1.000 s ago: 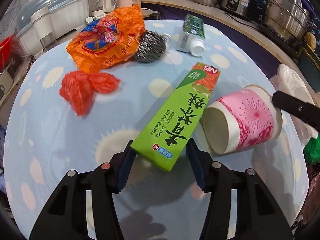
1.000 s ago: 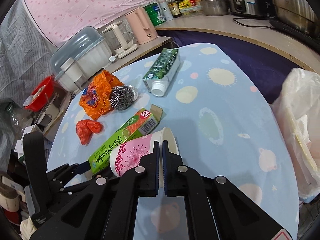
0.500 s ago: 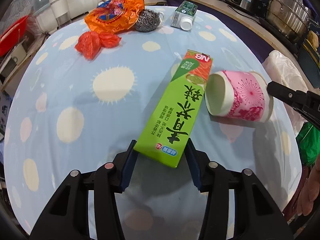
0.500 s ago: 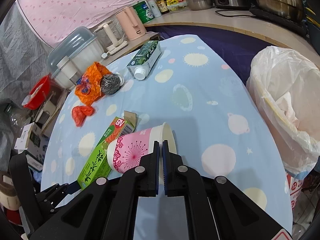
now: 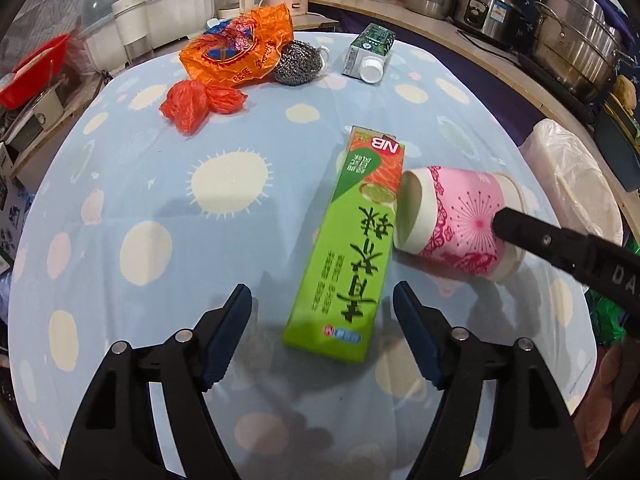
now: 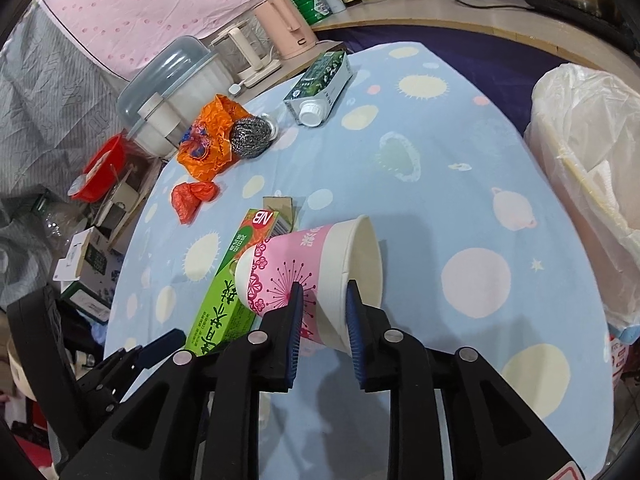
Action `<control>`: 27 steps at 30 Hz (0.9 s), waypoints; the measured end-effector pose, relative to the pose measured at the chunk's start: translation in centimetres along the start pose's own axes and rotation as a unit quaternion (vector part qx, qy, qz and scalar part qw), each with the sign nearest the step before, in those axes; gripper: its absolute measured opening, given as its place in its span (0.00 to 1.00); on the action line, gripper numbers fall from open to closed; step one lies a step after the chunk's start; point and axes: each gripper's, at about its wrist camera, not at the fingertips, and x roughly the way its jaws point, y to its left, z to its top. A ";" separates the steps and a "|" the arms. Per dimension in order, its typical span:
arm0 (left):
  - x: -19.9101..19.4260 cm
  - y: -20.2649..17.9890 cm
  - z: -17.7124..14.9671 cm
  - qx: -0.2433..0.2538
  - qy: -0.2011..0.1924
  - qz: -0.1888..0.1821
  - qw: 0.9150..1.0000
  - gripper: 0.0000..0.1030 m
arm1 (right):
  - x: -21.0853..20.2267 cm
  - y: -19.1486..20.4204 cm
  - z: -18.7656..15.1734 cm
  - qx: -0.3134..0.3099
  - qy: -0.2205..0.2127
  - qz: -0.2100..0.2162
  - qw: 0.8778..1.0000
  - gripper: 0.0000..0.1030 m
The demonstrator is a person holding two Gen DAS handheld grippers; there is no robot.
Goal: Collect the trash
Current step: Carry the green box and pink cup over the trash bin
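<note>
**Gathering the table litter: box let loose, cup wall between the right fingers**

Judging by how things lie, the collecting is at an early step: every piece of rubbish rests on the tabletop [image 6: 500, 152], a blue cloth with pale spots that fills most of both views, and the white-lined trash bag [image 6: 588, 152] stands at the right edge of the right wrist view with none of this litter visibly in it. The next move would seem to call for a firm grip on one piece and a carry to the right, over the rim of that bag.

The green box [image 5: 352, 248] lies flat in the centre of the left wrist view, its near end between the fingers of the left claw [image 5: 322, 328]. That claw is spread wide; both blue pads stand clear of the box sides, so it holds nothing.

The pink paper cup [image 6: 316, 276] lies on its side just right of the box and touching it, mouth turned to the right in the right wrist view. The right claw [image 6: 322, 312] straddles the cup's wall near the rim, one finger on the outside, the other inside the mouth. The gap is narrow but not closed; whether the pads actually press the paper I cannot tell.

In the upper left of both views, well apart from the claws, wait the orange wrapper [image 5: 240, 52], the green carton [image 5: 370, 54], the steel scourer [image 5: 298, 65] and the red plastic scrap [image 5: 196, 102].
</note>
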 end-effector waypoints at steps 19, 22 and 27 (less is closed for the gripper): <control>-2.2 -0.4 1.7 -0.009 -0.003 -0.021 1.000 0.37 | -4.4 0.9 0.7 -0.026 -0.064 -0.013 0.997 0.05; -3.6 -1.0 2.3 -0.004 -0.015 -0.028 0.999 0.37 | -5.8 0.5 1.0 -0.021 -0.082 -0.015 0.996 0.05; -5.7 -2.8 3.4 0.010 -0.036 -0.043 0.998 0.37 | -8.4 -0.8 1.5 -0.007 -0.114 -0.021 0.993 0.05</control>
